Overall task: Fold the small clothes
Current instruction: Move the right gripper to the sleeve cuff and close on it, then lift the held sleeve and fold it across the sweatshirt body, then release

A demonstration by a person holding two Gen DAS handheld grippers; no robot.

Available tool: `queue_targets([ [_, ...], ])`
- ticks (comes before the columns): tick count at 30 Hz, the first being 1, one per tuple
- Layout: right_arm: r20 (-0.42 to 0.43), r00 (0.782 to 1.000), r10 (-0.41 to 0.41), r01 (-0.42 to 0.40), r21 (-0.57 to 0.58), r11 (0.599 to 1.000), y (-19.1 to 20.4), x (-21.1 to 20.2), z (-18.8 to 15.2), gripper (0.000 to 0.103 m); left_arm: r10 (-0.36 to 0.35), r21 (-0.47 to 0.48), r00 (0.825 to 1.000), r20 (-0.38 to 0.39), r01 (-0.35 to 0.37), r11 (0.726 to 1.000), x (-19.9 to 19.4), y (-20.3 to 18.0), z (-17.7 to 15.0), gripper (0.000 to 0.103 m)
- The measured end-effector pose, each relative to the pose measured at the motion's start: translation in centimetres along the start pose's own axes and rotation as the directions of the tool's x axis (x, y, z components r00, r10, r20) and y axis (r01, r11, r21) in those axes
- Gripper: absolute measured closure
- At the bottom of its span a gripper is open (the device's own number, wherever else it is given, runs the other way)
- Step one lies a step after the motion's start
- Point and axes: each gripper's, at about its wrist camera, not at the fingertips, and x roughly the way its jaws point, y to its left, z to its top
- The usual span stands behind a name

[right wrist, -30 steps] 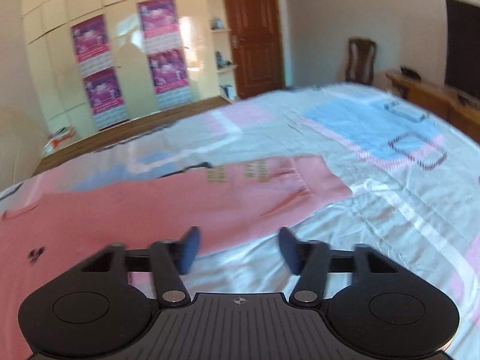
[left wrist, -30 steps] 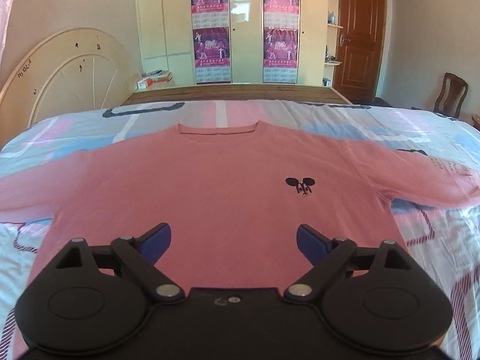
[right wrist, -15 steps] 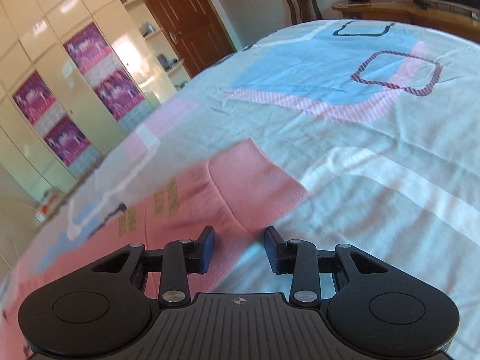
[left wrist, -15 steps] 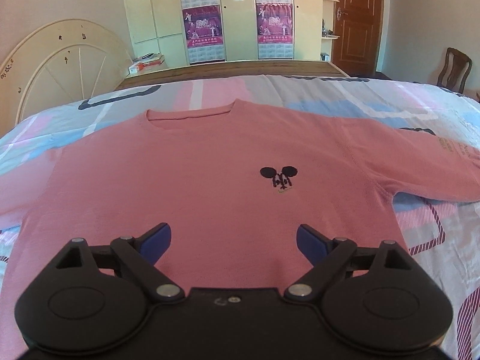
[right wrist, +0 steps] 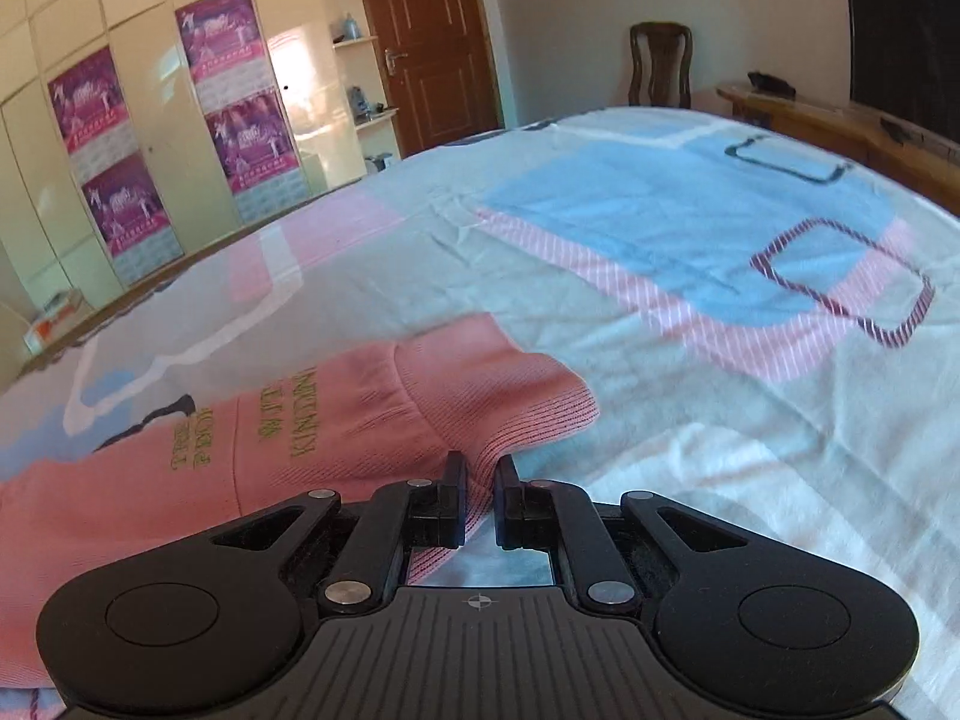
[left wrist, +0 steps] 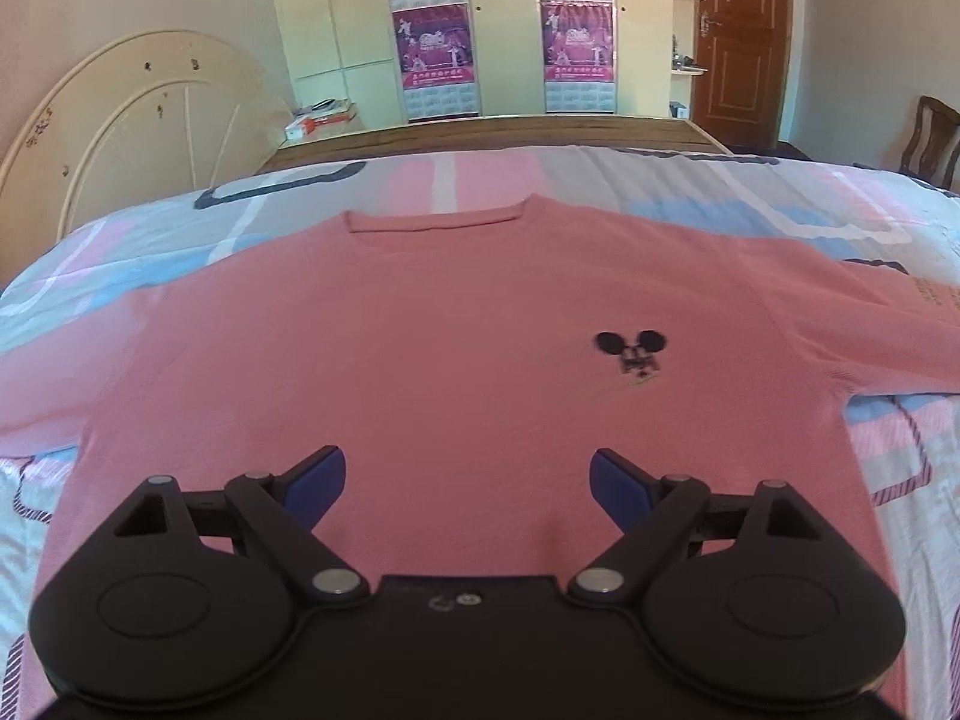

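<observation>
A pink long-sleeved sweater [left wrist: 456,348] with a small black mouse logo [left wrist: 630,354] lies flat, front up, on the bed, neck away from me. My left gripper [left wrist: 467,483] is open and empty, hovering over the sweater's lower hem. In the right wrist view the sweater's right sleeve [right wrist: 336,426] lies stretched out, with green lettering and a ribbed cuff [right wrist: 510,396]. My right gripper [right wrist: 480,498] is shut on the near edge of that cuff, and the fabric puckers between the fingers.
The bed has a patterned sheet [right wrist: 690,252] in pink, blue and white. A wooden footboard [left wrist: 492,138] runs along the far edge. Wardrobes with posters [left wrist: 504,30], a brown door [left wrist: 741,42], a chair [right wrist: 660,66] and a wooden bench [right wrist: 840,126] stand beyond.
My right gripper moved down onto the sleeve cuff and closed from wide open to pinching it. The left gripper shifted slightly over the hem and stayed open.
</observation>
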Motion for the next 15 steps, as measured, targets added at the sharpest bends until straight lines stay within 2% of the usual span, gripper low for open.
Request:
queue_targets([
  [4,0.031,0.999,0.008,-0.007,-0.033,0.999,2.7,-1.6,-0.3,0.095,-0.004,-0.029,1.0,-0.024,0.004,1.0,0.5,2.6,-0.1,0.016],
  [6,0.057,0.998,0.039,-0.036,-0.048,0.998,4.8,-3.0,-0.4,0.095,-0.023,-0.035,0.999,-0.041,0.022,0.999,1.1,4.0,0.0,0.022],
  [10,0.071,0.988,0.139,-0.128,-0.143,0.981,11.4,-4.7,-1.3,0.095,-0.015,-0.058,0.999,-0.045,0.012,0.998,2.2,7.4,0.6,0.024],
  [15,0.044,0.959,0.278,-0.255,-0.285,0.924,23.0,-7.6,-4.9,0.095,-0.023,-0.103,0.999,-0.036,0.019,0.995,2.9,12.2,0.8,0.017],
])
